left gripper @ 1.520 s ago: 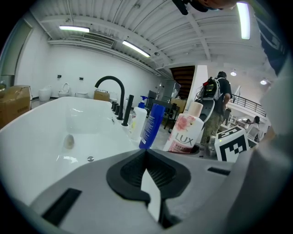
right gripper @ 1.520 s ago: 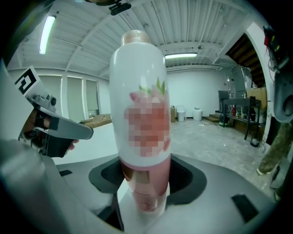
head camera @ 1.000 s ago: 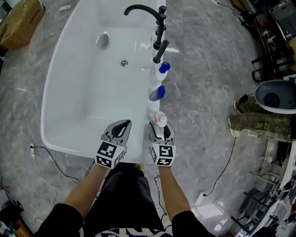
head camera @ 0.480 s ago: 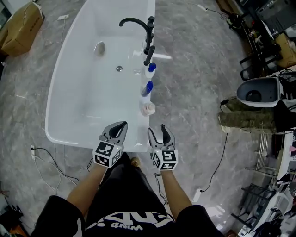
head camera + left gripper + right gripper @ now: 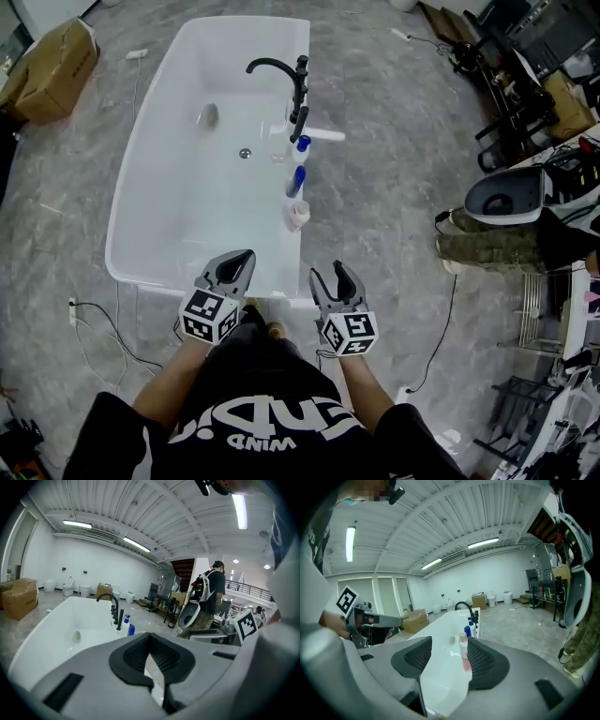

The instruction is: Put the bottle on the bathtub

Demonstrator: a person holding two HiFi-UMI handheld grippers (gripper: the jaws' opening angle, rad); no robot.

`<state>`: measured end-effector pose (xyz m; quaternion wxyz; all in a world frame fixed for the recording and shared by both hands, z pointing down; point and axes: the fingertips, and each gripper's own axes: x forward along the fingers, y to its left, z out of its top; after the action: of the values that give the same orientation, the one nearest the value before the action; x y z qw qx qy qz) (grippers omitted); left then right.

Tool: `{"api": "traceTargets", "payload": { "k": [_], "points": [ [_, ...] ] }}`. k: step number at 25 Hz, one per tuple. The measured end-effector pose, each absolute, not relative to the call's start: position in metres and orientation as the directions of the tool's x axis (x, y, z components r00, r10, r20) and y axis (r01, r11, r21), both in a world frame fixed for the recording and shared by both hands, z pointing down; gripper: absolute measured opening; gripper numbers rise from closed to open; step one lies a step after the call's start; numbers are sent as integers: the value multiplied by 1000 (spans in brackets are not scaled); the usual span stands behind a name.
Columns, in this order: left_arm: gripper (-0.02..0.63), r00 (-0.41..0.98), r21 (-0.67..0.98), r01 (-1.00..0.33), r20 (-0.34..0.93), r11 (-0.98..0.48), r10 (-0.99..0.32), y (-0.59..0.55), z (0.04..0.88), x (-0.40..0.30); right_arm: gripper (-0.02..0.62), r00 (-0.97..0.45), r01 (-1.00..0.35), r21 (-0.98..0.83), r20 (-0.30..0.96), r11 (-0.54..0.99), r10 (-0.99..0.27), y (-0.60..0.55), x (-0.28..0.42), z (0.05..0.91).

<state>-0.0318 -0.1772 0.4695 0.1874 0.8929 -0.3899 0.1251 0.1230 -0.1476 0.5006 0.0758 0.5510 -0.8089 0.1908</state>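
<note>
The white bathtub [image 5: 141, 187] carries a black faucet [image 5: 281, 70] on its right rim. Three bottles stand in a row on that rim: a white one with a blue cap [image 5: 302, 146], a blue one [image 5: 296, 180] and a pale pink bottle [image 5: 297, 216] nearest me. My right gripper [image 5: 327, 272] is open and empty, held back from the tub's near right corner. In the right gripper view, the pink bottle [image 5: 463, 651] stands apart beyond the open gripper [image 5: 449, 656]. My left gripper [image 5: 242, 258] hovers shut at the tub's near edge, its jaws closed on nothing [image 5: 150, 645].
A cardboard box [image 5: 52, 56] lies on the grey floor far left. Cables [image 5: 94, 319] trail beside the tub's near left corner. At right are a toilet bowl [image 5: 502, 192], a person in camouflage trousers [image 5: 497, 248] and metal racks [image 5: 553, 319].
My right gripper has let go of the pink bottle, left standing on the rim, and drawn back toward me. Both grippers and the head view have backed away from the tub.
</note>
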Motion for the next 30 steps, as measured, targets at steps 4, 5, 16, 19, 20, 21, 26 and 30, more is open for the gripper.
{"api": "traceTargets", "payload": {
  "k": [4,5,16,19,20,21,26,30],
  "points": [
    [8,679,229,-729,354,-644,-643,-161,448,-32,184,-382,-917,-237,286,321,-879,-138,125,472],
    [8,684,229,-725,349,-650,-640,-158,445,-32,173,-386,-915,-236,274,327,-881,-136,124,466],
    [8,698,216,-713,302,-667,-649,-130,408,-34,84,-425,-900,-201,219,386,-878,-99,114,420],
    [8,688,194,-723,295,-664,-663,-124,406,-39,67,-412,-907,-187,213,377,-886,-94,112,418],
    [8,682,187,-728,290,-659,-671,-123,406,-40,60,-404,-911,-183,208,370,-891,-93,112,417],
    [8,676,183,-734,284,-654,-680,-122,406,-42,55,-393,-915,-179,203,360,-897,-92,114,416],
    [8,654,170,-755,253,-633,-713,-118,408,-46,27,-352,-931,-175,196,321,-915,-89,120,421],
    [8,644,154,-763,248,-627,-723,-119,409,-47,25,-340,-936,-164,207,310,-917,-87,126,424]
  ]
}}
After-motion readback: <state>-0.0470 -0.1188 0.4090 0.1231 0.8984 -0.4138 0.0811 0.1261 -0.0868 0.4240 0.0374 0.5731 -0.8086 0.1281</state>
